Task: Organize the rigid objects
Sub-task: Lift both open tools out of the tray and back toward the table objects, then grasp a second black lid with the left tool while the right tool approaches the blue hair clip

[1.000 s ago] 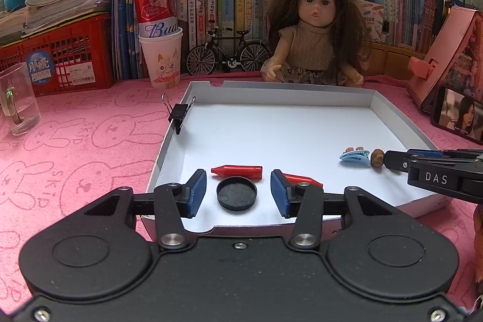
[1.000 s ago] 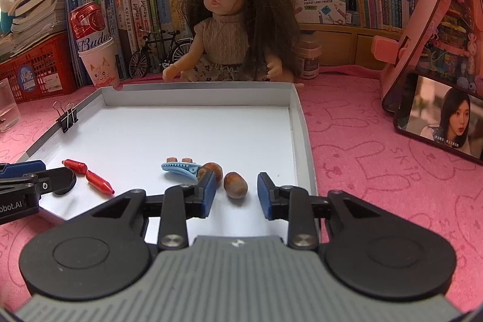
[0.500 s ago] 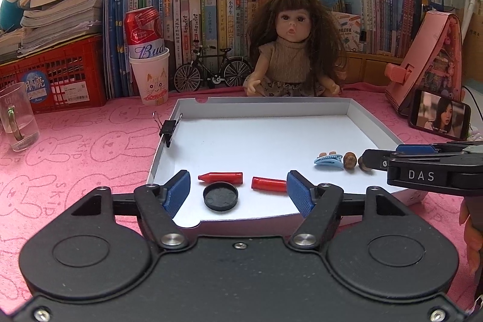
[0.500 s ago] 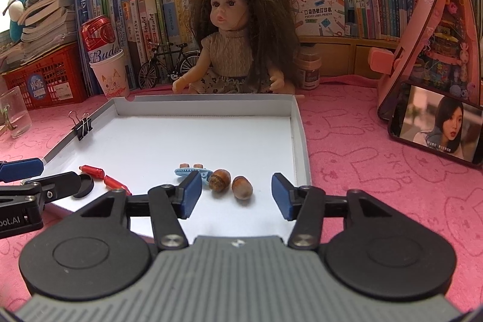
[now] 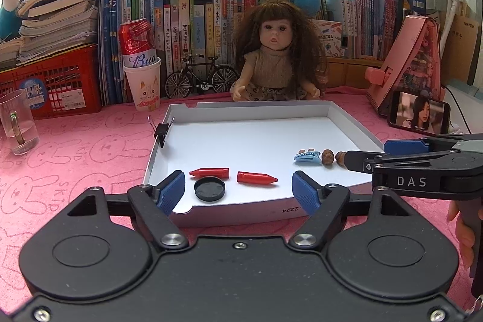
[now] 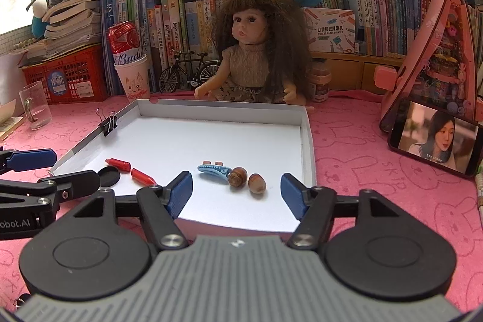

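Note:
A white shallow tray lies on the pink cloth. In it lie two red crayons, a black round lid, a blue hair clip and two hazelnuts. A black binder clip grips the tray's left wall. My left gripper is open and empty, in front of the tray's near edge. My right gripper is open and empty, just short of the hazelnuts.
A doll sits behind the tray. A beer can in a paper cup, a toy bicycle, a red crate and books line the back. A glass mug stands left. A phone leans on a pink stand at right.
Both grippers have opened wider and pulled back and up from the tray. The objects in the tray have not moved.

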{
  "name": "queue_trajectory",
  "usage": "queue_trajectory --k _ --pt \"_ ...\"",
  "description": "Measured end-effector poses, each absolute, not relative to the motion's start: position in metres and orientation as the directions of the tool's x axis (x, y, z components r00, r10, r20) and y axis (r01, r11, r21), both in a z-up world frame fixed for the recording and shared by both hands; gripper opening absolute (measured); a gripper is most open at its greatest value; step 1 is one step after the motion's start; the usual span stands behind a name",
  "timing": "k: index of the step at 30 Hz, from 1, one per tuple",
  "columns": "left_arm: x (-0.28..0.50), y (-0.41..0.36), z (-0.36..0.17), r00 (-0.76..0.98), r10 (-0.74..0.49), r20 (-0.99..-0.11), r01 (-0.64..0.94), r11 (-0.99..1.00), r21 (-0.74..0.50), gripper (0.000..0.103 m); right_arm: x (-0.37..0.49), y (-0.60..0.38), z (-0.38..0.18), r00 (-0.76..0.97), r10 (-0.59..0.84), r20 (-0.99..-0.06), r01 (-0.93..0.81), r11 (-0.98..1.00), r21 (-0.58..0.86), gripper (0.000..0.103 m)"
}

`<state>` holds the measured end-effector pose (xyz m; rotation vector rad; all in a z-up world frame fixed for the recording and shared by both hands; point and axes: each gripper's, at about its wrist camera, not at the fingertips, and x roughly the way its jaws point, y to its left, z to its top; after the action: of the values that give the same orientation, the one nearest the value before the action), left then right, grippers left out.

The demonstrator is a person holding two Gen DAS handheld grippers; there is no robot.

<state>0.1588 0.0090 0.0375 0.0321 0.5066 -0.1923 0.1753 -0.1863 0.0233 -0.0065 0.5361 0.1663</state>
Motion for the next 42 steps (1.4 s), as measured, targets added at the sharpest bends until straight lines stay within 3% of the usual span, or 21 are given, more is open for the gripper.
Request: queue_trajectory --k 16,31,42 --pt "0.11 0.025 0.036 0.849 -0.201 -0.488 0.213 0.977 -0.03 0.077 0.124 -0.198 0.02 0.847 0.201 -0.493 -0.224 0.975 0.013 0.08" --pt "0.049 0.049 0.025 0.844 -0.199 -0.499 0.234 0.972 0.009 0.077 0.067 -0.207 0.003 0.831 0.259 -0.491 -0.254 0.964 0.08 0.083" --pt "0.018 0.066 0.018 0.804 -0.277 -0.526 0.308 0.951 -0.03 0.076 0.052 -0.207 -0.008 0.813 0.268 -0.517 -0.256 0.962 0.097 0.083"
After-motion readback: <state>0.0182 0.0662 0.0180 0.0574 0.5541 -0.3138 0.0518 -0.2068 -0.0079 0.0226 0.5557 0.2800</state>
